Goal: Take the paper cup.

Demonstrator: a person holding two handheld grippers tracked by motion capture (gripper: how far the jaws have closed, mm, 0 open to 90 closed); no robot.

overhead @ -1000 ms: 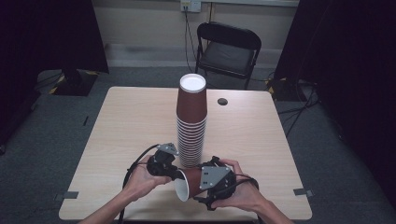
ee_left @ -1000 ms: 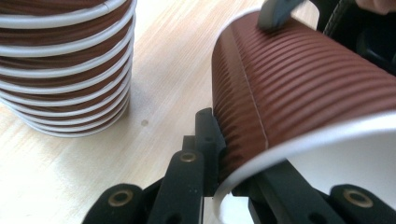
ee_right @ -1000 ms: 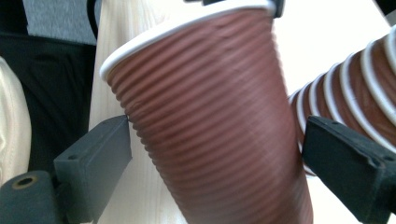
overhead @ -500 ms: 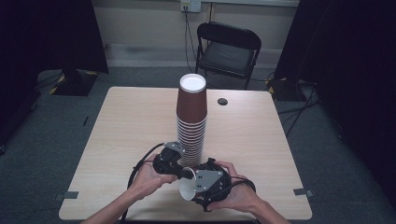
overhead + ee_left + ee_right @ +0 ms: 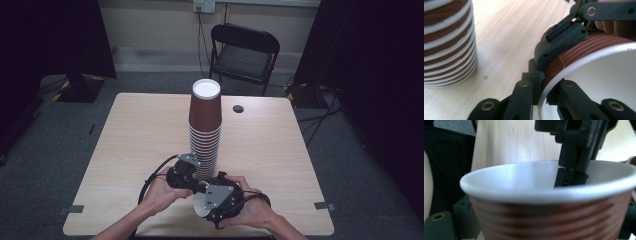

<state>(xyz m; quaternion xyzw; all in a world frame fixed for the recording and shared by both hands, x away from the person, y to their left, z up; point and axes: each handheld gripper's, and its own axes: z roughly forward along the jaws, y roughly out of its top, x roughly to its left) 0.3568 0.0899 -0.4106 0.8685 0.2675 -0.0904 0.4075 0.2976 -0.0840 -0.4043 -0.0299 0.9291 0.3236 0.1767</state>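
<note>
Now cup [image 5: 599, 75] rim pinched between left gripper [image 5: 544, 100] jaws.

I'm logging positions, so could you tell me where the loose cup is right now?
In the high view the cup is at the table's near edge, held between both tongs just in front of the cup stack.

We see a light wooden table [image 5: 140, 135] on grey carpet [image 5: 60, 145]; beyond its far edge stands a black folding chair [image 5: 243, 55]; behind that, a pale wall [image 5: 150, 25] carries an outlet [image 5: 203, 5]; dark curtains [image 5: 370, 65] flank both sides.
</note>
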